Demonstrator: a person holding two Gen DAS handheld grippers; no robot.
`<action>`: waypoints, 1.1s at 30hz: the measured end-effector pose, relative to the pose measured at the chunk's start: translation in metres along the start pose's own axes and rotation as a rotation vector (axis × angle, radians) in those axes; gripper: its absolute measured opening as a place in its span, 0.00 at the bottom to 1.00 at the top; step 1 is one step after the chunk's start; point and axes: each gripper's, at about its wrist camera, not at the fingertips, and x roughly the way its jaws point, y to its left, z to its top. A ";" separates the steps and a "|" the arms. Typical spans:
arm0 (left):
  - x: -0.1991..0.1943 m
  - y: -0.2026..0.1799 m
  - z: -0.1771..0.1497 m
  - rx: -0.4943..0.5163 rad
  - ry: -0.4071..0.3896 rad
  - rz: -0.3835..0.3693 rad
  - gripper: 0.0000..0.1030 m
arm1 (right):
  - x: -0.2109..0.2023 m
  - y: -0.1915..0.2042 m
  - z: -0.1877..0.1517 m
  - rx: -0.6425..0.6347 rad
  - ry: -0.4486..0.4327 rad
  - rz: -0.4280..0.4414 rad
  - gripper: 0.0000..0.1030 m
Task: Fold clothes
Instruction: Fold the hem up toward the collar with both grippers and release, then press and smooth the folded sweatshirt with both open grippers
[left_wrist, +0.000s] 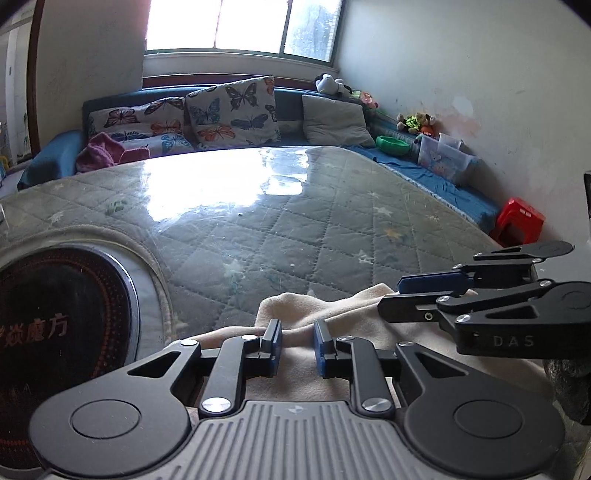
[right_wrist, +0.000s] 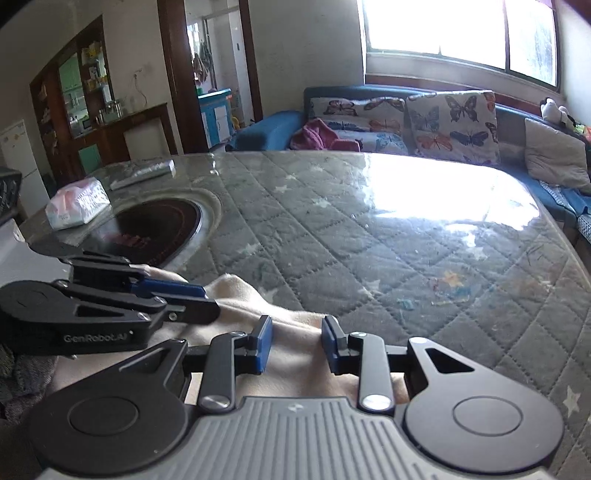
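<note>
A cream fleece cloth (left_wrist: 332, 310) lies bunched at the near edge of the quilted table (left_wrist: 280, 229). In the left wrist view my left gripper (left_wrist: 297, 347) has its blue-padded fingers (left_wrist: 275, 347) pressed on a thick fold of it. My right gripper (left_wrist: 391, 295) comes in from the right, and the cloth rises up into its fingers. In the right wrist view the right gripper (right_wrist: 296, 343) clamps a ridge of the cream cloth (right_wrist: 295, 325). The left gripper (right_wrist: 210, 301) holds the same cloth just to its left. Most of the garment is hidden under the grippers.
A round black hotplate (left_wrist: 55, 332) is set into the table at the left. A tissue pack (right_wrist: 77, 203) and a remote (right_wrist: 144, 171) lie beyond it. A blue sofa with butterfly cushions (left_wrist: 232, 110) runs behind the table. A red stool (left_wrist: 519, 221) stands at the right.
</note>
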 end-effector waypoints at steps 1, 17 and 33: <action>-0.001 0.001 0.000 -0.009 0.000 0.001 0.20 | 0.000 0.001 0.001 -0.002 -0.002 0.004 0.29; -0.064 0.021 -0.031 -0.072 -0.045 0.107 0.21 | 0.024 0.029 0.009 -0.069 0.039 -0.008 0.30; -0.062 0.043 -0.021 -0.104 -0.060 0.266 0.23 | -0.010 0.051 -0.006 -0.094 -0.004 0.039 0.29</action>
